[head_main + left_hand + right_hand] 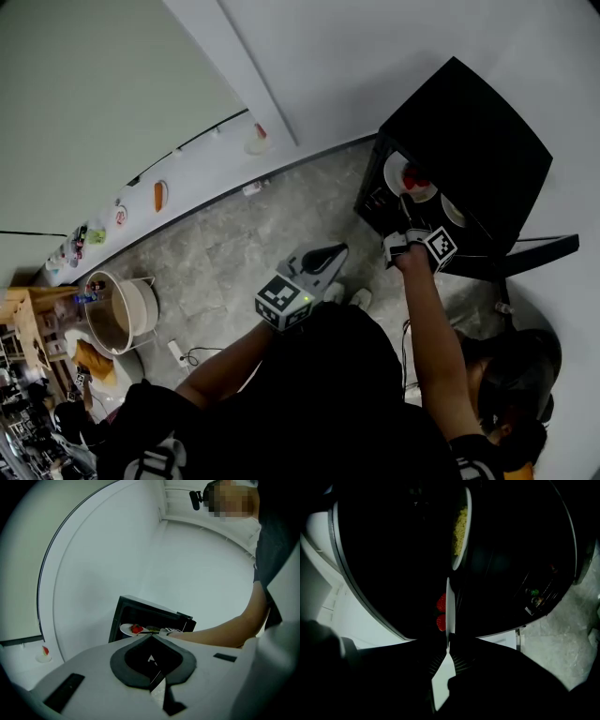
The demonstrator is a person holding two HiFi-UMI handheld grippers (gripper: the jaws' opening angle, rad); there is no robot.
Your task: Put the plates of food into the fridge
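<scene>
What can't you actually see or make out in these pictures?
- Right claw view: the fridge interior is too dark to show shelves.
- Same view: the held plate sits edge-on in the right claw, hiding most of its food.
- Head view: the second plate is partly hidden under the fridge top.
- Small items at the fridge's right edge: too small and dim to name.

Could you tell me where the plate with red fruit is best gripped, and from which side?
Grip the plate by its thin near rim, from the open front of the fridge, one jaw on each face. It is flat and the red fruit sits inboard, leaving that rim bare. The right gripper holds it so.
</scene>
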